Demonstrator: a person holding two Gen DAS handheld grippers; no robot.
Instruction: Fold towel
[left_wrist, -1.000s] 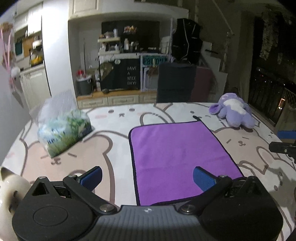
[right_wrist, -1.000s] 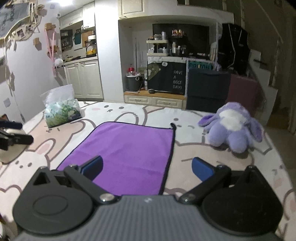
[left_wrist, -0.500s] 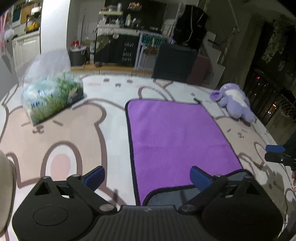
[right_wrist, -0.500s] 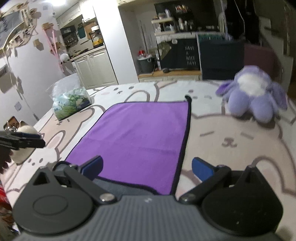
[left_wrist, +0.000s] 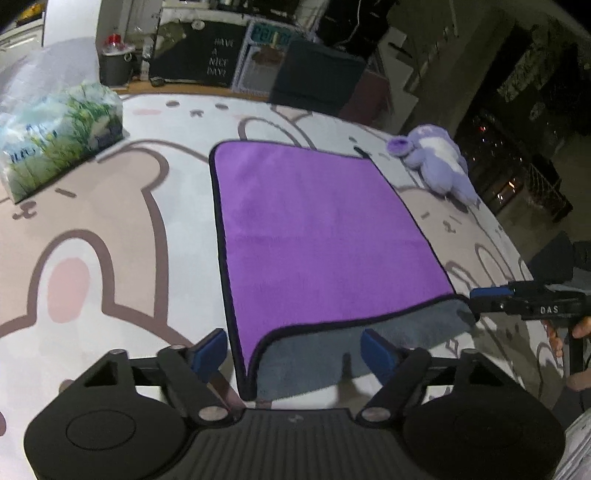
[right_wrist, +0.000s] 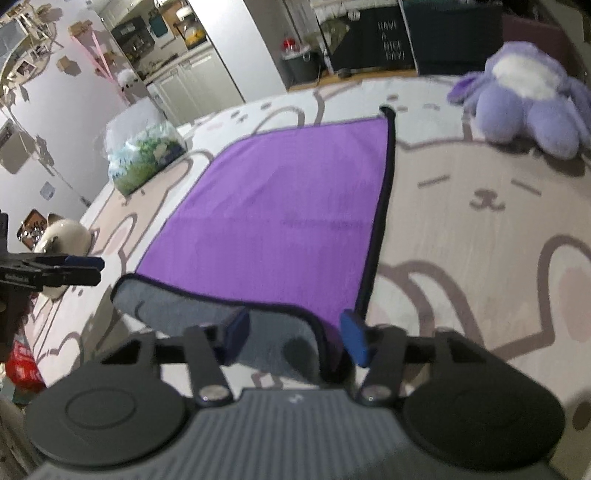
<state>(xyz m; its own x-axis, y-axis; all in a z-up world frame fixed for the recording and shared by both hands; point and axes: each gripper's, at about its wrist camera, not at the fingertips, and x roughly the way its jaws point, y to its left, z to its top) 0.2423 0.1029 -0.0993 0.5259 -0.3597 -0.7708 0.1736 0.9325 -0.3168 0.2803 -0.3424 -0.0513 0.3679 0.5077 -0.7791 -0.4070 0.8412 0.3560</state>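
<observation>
A bag of tissues (left_wrist: 61, 136) sits far off to the left of the left gripper (left_wrist: 291, 354), well apart from everything else. Between the bag and the towel (left_wrist: 317, 229) there is a wide bare stretch of bunny-print tablecloth (left_wrist: 110, 236).

The left gripper hangs low over the near left corner of the towel. Its two blue fingers (left_wrist: 208, 350) are spread wide. The dark left edge of the towel runs straight away from the gripper, just inside its left finger. The near edge is turned up, so the grey underside (left_wrist: 314, 354) shows between the fingers. The fingers do not seem to be squeezing it.

The purple towel lies flat ahead of both grippers, with its black trim all around and a small loop (right_wrist: 386, 110) at the far right corner.

The right gripper (right_wrist: 297, 338) is at the near right corner. Its fingers (right_wrist: 352, 338) are partly apart, on both sides of the lifted grey flap. The view is blurry there, so I cannot tell if they are pinching the cloth.

Past the right edge there is more bare cloth, and then a purple stuffed bunny (right_wrist: 524, 96) far ahead on the right, well apart from the towel.
</observation>
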